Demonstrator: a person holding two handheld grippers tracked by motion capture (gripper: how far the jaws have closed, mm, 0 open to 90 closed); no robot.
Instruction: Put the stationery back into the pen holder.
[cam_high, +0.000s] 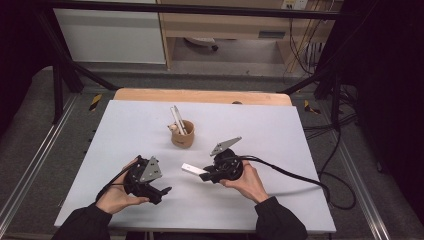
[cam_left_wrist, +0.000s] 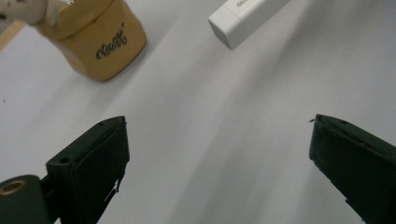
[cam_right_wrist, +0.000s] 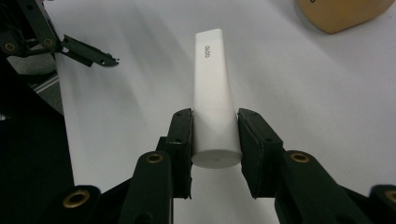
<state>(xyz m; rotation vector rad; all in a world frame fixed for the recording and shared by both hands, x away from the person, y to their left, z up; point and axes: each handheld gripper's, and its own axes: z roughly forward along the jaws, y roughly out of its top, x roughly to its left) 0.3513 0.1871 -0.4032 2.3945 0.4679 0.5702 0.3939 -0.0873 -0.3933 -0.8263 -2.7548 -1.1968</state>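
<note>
Right gripper (cam_right_wrist: 215, 135) is clamping a white tube (cam_right_wrist: 212, 93) by its capped end, holding it clear of the grey table (cam_high: 280, 135), flat end pointing toward the left gripper (cam_high: 161, 191). Left gripper is hanging released, nothing between its jaws. The tan cup (cam_high: 182, 136) is standing further back, already holding a silver-white tube (cam_high: 177, 119) and a small pale item I can't identify. Judging from that: pick is done; carrying the tube to the cup and dropping it in is remaining.

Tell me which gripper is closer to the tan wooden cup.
Right. The right gripper, clamped on a white tube, sits just below and right of the tan wooden cup; the open left gripper is farther off, below-left.
</note>
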